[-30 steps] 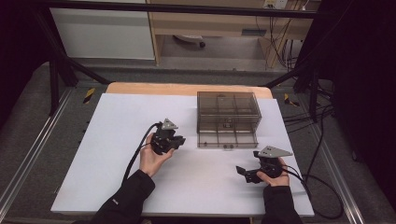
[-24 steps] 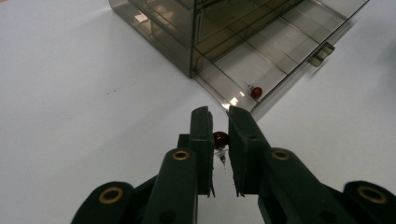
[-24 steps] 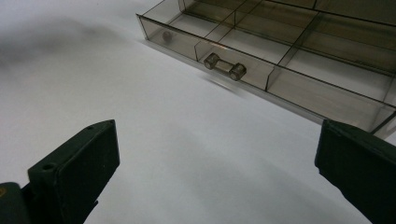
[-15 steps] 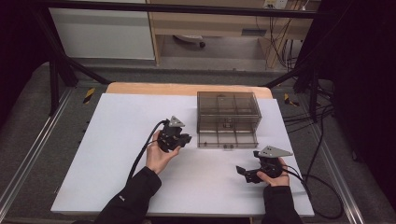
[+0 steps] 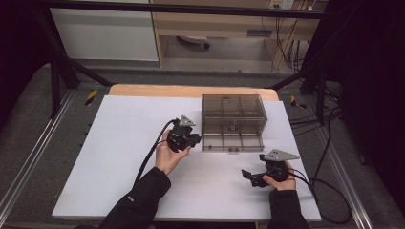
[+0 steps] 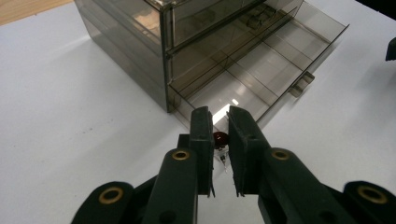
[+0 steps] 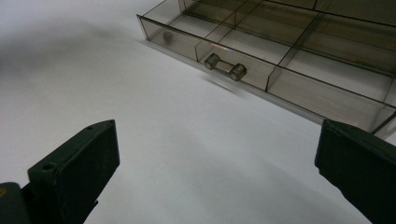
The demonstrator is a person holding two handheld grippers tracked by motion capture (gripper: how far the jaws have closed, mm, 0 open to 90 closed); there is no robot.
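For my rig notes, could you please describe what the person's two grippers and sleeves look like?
Both the left gripper and the right gripper are black, each topped by a grey three-cornered plate and trailing a black cable. The left gripper view shows flat black jaws on linkage arms with brass-coloured pivot rings. The person wears long black sleeves with bare hands.

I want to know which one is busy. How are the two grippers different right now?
The left gripper has its fingers nearly closed on a small dark red thing; the right gripper is wide open, holding nothing. The left is close to the drawer box; the right is farther away. Both are black.
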